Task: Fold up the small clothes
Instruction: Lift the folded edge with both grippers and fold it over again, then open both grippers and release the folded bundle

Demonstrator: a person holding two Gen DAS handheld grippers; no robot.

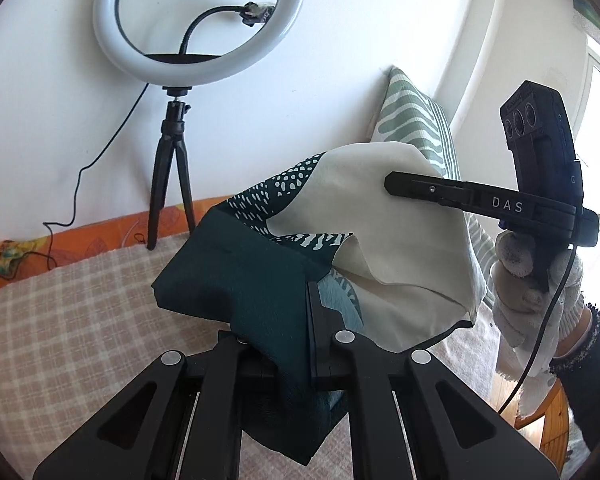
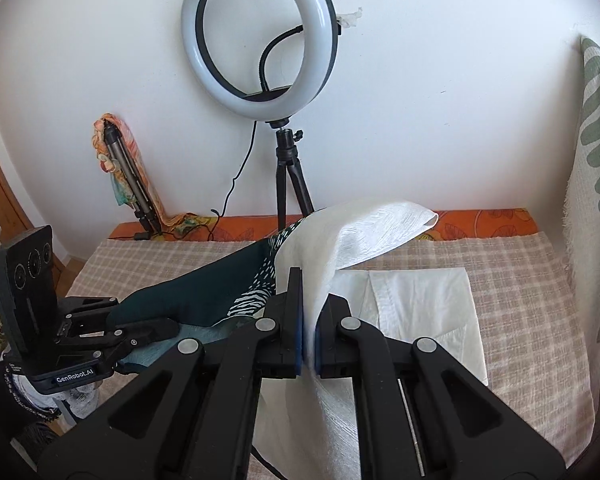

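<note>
A small garment, dark teal on one side and white on the other with a dotted and striped print between, hangs lifted above the bed. My left gripper is shut on its teal edge, and its left finger is buried in the fabric. In the right wrist view my right gripper is shut on the white part, which drapes over its fingers. From the left wrist view the right gripper shows pinching the white corner, carried by a gloved hand. The left gripper shows at the teal end.
A folded white cloth lies on the checked bed cover under the raised garment. A ring light on a tripod stands at the wall. A green-striped cushion leans at the right, and a scarf-wrapped tripod at the left.
</note>
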